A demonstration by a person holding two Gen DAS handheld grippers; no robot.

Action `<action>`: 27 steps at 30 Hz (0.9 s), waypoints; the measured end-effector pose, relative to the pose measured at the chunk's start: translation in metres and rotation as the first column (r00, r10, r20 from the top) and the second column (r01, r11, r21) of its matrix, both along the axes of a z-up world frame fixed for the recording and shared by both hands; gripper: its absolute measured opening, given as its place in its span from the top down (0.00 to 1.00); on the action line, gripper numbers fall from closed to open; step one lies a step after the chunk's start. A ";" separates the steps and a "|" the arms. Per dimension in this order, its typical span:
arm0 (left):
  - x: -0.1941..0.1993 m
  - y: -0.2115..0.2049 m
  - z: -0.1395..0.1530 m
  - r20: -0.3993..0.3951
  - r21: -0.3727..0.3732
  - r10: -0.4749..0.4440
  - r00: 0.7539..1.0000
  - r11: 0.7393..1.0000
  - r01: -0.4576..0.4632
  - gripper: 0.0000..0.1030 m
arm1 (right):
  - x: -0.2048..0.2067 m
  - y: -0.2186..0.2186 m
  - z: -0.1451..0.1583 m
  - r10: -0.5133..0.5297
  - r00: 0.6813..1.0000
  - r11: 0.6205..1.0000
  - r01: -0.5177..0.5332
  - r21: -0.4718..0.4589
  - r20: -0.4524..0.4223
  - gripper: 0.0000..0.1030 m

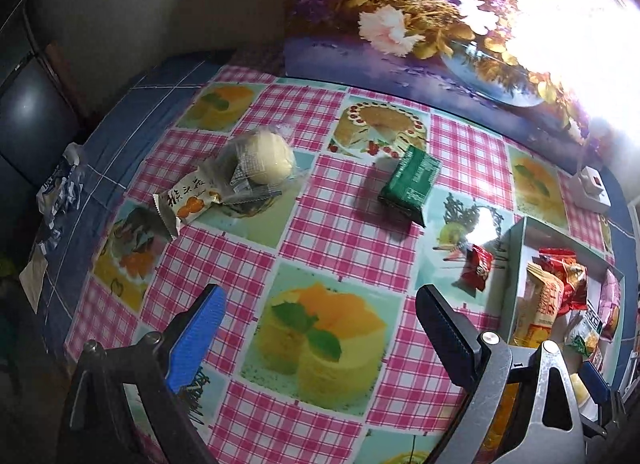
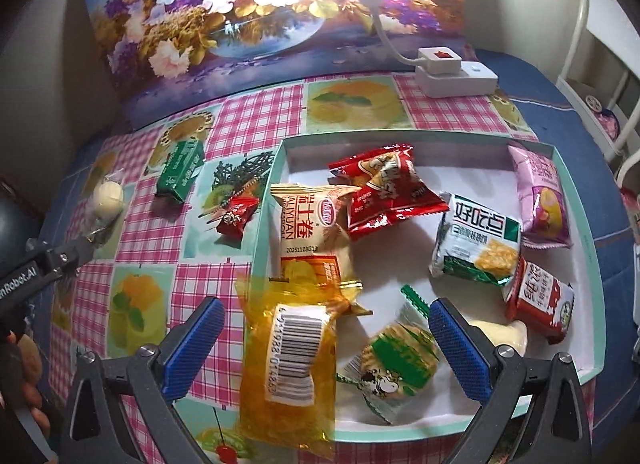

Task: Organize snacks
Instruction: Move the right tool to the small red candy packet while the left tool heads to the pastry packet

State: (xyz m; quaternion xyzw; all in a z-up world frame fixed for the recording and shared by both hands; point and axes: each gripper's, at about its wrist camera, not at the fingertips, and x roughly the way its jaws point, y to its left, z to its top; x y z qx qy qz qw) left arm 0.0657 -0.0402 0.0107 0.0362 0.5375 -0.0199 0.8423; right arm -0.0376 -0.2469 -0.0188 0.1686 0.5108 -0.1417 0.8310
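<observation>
Snacks mostly in box; yellow packet overhangs its near rim beneath right gripper, jaws spread, released. Left gripper spread, empty. Next likely: collect green packet, mid-tabletop; red candy beside box.

On the tabletop a box sits at the right, with snack packets inside; one packet hangs over its left wall. Left of the box lie a small packet, then a foil packet, then a wrapped bun. A power strip stands behind the box.
</observation>
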 end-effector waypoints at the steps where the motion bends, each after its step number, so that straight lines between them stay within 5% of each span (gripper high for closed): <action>1: 0.002 0.003 -0.001 -0.002 0.001 0.006 1.000 1.000 -0.006 0.07 | 0.002 0.000 -0.001 -0.004 1.000 1.000 0.004 0.001 -0.001 0.00; 11: 0.019 0.024 -0.017 -0.044 0.010 0.059 0.997 0.998 -0.058 0.07 | 0.029 0.003 0.013 -0.042 0.997 0.999 0.041 0.011 0.068 0.00; 27: 0.040 0.045 -0.028 -0.066 -0.012 0.134 0.989 0.991 -0.135 0.07 | 0.083 0.037 0.012 0.083 0.992 0.997 -0.083 -0.004 0.094 0.00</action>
